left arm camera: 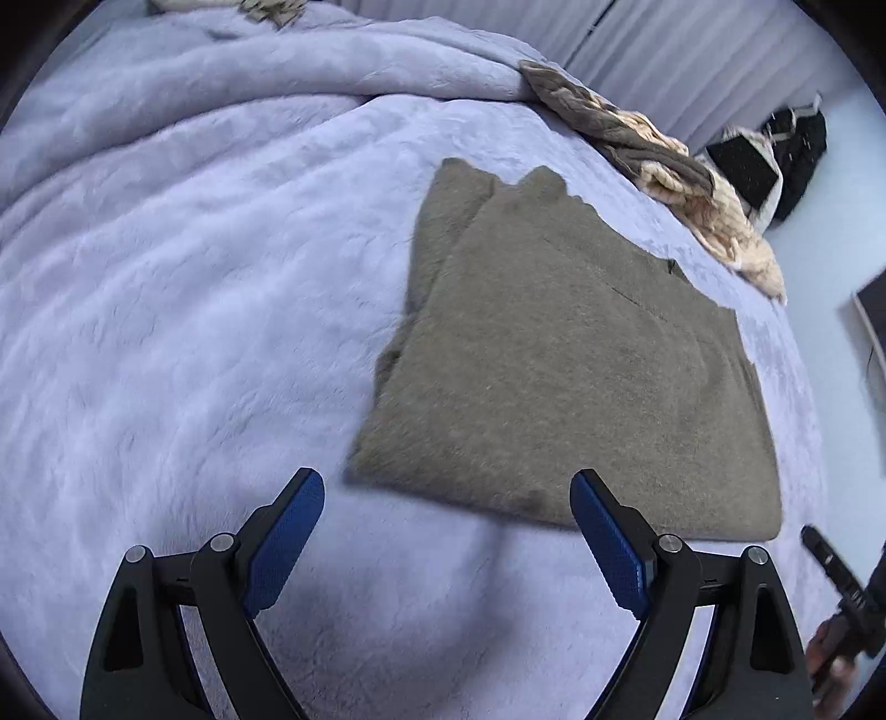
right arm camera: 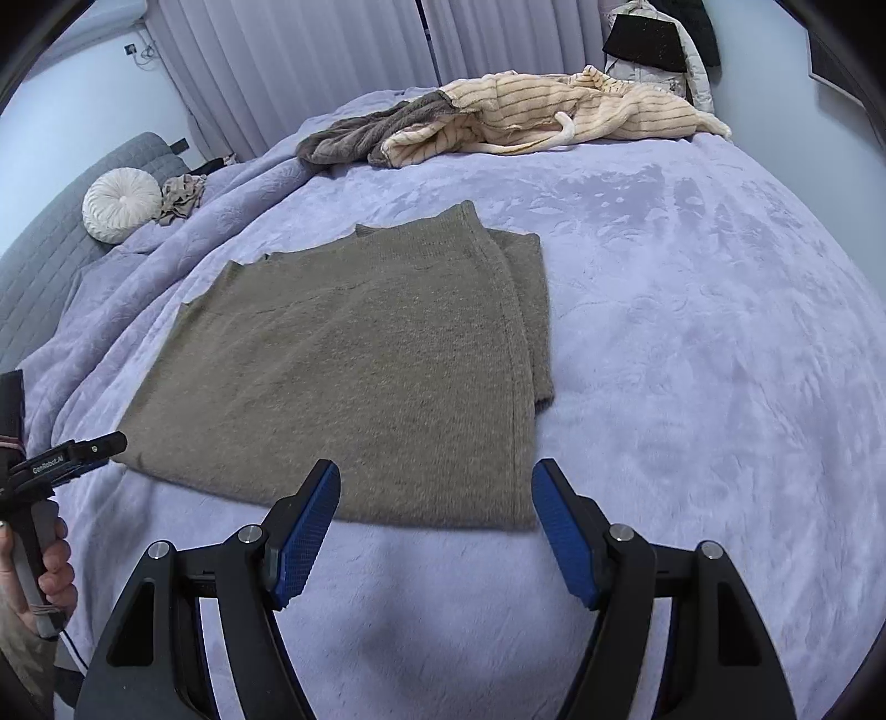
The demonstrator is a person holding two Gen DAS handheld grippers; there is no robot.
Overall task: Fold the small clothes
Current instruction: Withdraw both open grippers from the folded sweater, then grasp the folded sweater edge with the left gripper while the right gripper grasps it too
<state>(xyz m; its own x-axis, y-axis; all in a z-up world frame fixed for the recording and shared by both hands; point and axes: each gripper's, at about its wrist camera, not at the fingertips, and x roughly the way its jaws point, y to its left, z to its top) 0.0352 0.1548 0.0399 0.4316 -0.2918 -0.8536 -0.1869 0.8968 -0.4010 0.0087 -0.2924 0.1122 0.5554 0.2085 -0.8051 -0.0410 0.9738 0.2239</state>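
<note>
A folded olive-brown sweater [right arm camera: 354,376] lies flat near the middle of a bed, on a pale lilac fleece blanket [right arm camera: 692,332]. One folded layer sticks out along its right side in the right wrist view. Nothing lies on top of it or between it and either claw.

The right gripper [right arm camera: 436,531] hangs just short of the sweater's near edge, its blue pads spread wide with only blanket between them. The left gripper [left arm camera: 447,534] is likewise spread wide and empty, near the sweater's near left corner. In the right wrist view it shows again at the left edge, by the sweater's near corner, with a hand [right arm camera: 47,576] on its handle.

Beyond the sweater, at the far edge of the bed and well apart from it, lies a heap of clothes: a cream striped garment [right arm camera: 554,119] touching a grey fleecy one [right arm camera: 354,138]. Farther left, a round white cushion [right arm camera: 122,205] rests against a grey quilted headboard [right arm camera: 50,266], with a small crumpled beige cloth [right arm camera: 183,196] just beside it. The blanket bunches into thick folds on that side.

White curtains [right arm camera: 310,61] hang behind the bed. At the far right corner hangs what seems to be dark clothing [right arm camera: 648,44], too small to tell clearly.
</note>
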